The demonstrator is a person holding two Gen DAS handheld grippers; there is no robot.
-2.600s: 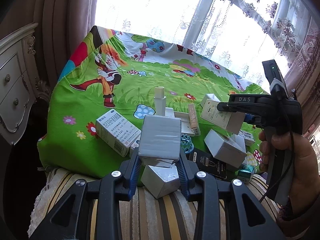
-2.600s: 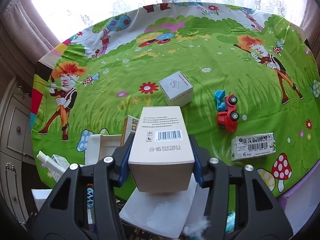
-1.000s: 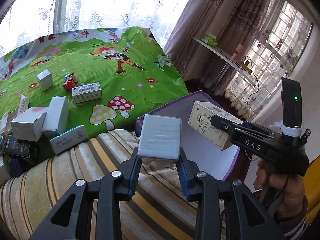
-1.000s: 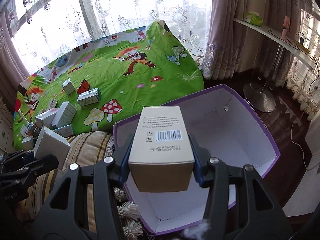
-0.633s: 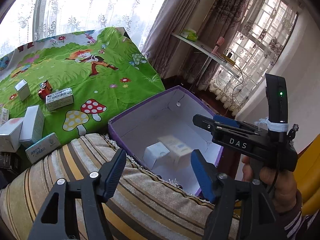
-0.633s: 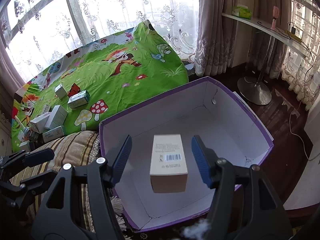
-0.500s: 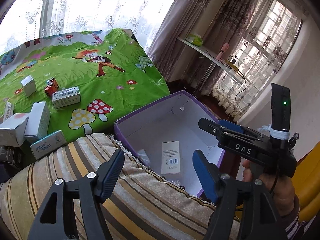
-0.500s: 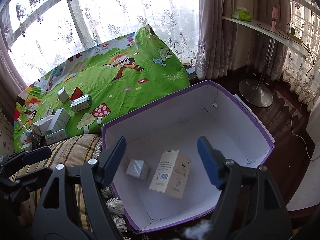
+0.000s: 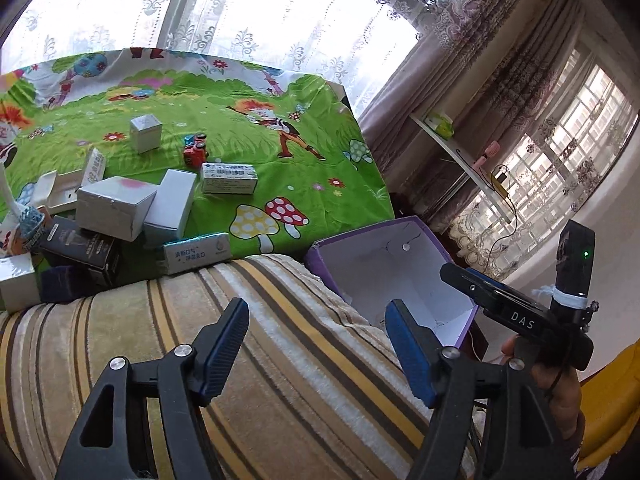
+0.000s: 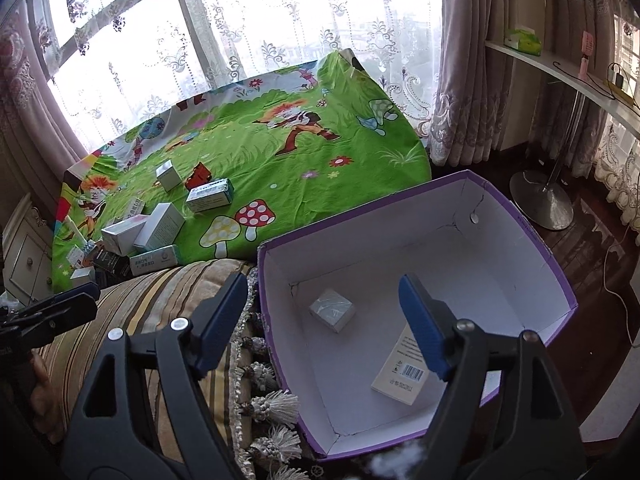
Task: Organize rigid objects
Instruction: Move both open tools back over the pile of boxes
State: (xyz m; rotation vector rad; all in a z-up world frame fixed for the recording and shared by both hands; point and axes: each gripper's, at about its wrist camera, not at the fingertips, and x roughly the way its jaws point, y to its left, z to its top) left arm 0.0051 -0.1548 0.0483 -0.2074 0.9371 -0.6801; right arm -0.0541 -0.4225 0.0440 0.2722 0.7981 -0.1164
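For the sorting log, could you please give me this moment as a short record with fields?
container: purple box, open, white inside
in box: small grey box; flat barcode carton
left gripper: open, empty, over striped cushion
right gripper: jaws opening, nothing between them, above the box
still to sort: cartons and red toy car on green cartoon cloth

Matt cardboard bin (image 10: 532, 240), plush striped cushion (image 9: 280, 360), glossy printed cloth (image 9: 240, 128).
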